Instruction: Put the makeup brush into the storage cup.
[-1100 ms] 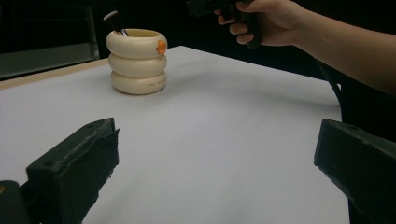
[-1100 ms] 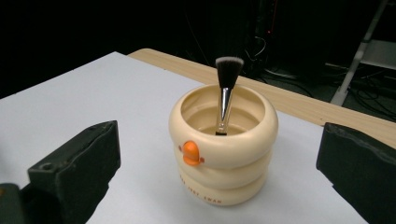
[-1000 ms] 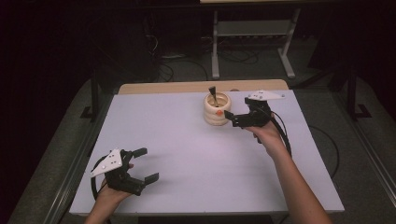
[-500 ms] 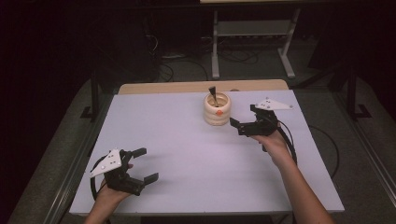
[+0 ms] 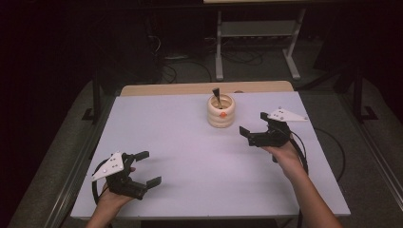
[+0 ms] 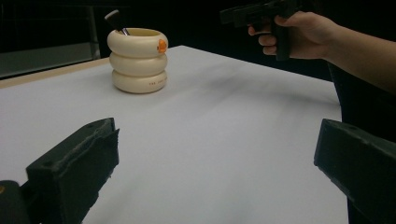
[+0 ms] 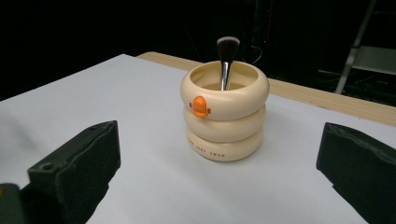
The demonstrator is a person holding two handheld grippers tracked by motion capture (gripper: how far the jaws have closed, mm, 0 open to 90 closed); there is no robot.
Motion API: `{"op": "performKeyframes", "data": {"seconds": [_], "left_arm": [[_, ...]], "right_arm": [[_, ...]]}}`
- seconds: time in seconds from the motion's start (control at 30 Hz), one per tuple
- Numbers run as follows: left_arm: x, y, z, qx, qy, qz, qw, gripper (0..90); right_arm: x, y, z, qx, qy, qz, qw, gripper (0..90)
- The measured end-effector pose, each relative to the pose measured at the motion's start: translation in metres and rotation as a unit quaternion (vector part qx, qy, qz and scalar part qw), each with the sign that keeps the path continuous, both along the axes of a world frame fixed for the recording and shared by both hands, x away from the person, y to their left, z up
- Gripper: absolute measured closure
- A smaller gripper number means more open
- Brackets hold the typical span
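While upright, cream holder (image 7: 224, 116) — brush (image 7: 227, 60) inside | table (image 5: 190, 142)

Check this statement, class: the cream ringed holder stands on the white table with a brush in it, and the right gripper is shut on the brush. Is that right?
Not quite. The right gripper is open and holds nothing; it sits apart from the holder. The right gripper view shows its jaws wide apart with the brush standing free in the holder on the table.
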State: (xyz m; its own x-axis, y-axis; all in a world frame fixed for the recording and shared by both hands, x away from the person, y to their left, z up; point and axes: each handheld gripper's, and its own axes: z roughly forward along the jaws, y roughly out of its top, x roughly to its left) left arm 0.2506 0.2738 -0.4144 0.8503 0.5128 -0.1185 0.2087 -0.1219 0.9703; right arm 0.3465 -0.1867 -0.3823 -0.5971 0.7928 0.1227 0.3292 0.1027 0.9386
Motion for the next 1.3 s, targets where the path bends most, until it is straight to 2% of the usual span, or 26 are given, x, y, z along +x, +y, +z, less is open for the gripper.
{"op": "performKeyframes", "data": {"seconds": [0.17, 0.2, 0.3, 0.43, 0.57, 0.73, 0.97, 1.13, 1.23, 1.3], "left_arm": [[0.0, 0.001, 0.0, -0.006, 0.0, 0.001, 1.0, 0.0], [0.0, 0.001, 0.0, -0.005, 0.0, 0.001, 1.0, 0.0], [0.0, 0.002, 0.0, 0.001, 0.0, 0.0, 1.0, 0.0], [0.001, 0.002, 0.001, 0.001, -0.002, 0.001, 1.0, 0.0], [0.0, 0.002, 0.001, 0.0, -0.002, 0.0, 1.0, 0.0], [0.0, 0.002, 0.001, 0.001, -0.004, 0.001, 1.0, 0.0], [0.0, 0.002, 0.001, 0.002, -0.005, 0.002, 1.0, 0.0], [0.0, 0.002, 0.001, 0.003, -0.005, 0.003, 1.0, 0.0], [0.0, 0.002, 0.001, 0.006, -0.005, 0.003, 1.0, 0.0], [0.0, 0.002, 0.001, 0.003, -0.005, 0.004, 1.0, 0.0]], "right_arm": [[-0.008, -0.002, 0.0, -0.006, 0.0, 0.001, 1.0, 0.0], [-0.01, -0.003, -0.001, -0.001, -0.006, 0.0, 1.0, 0.0], [-0.016, -0.004, -0.001, 0.005, -0.007, 0.002, 1.0, 0.0], [-0.025, -0.007, -0.003, 0.01, -0.008, 0.003, 0.9999, 0.0], [-0.034, -0.011, -0.003, 0.014, -0.018, 0.006, 0.9997, 0.0], [-0.046, -0.016, -0.007, 0.014, -0.02, 0.013, 0.9996, 0.0], [-0.059, -0.026, -0.011, 0.024, -0.019, 0.004, 0.9995, 0.0], [-0.068, -0.031, -0.014, 0.02, -0.029, 0.005, 0.9994, 0.0], [-0.071, -0.032, -0.017, 0.001, -0.033, 0.007, 0.9994, 2.1], [-0.074, -0.032, -0.02, 0.0, -0.031, 0.009, 0.9995, 2.0]]}}
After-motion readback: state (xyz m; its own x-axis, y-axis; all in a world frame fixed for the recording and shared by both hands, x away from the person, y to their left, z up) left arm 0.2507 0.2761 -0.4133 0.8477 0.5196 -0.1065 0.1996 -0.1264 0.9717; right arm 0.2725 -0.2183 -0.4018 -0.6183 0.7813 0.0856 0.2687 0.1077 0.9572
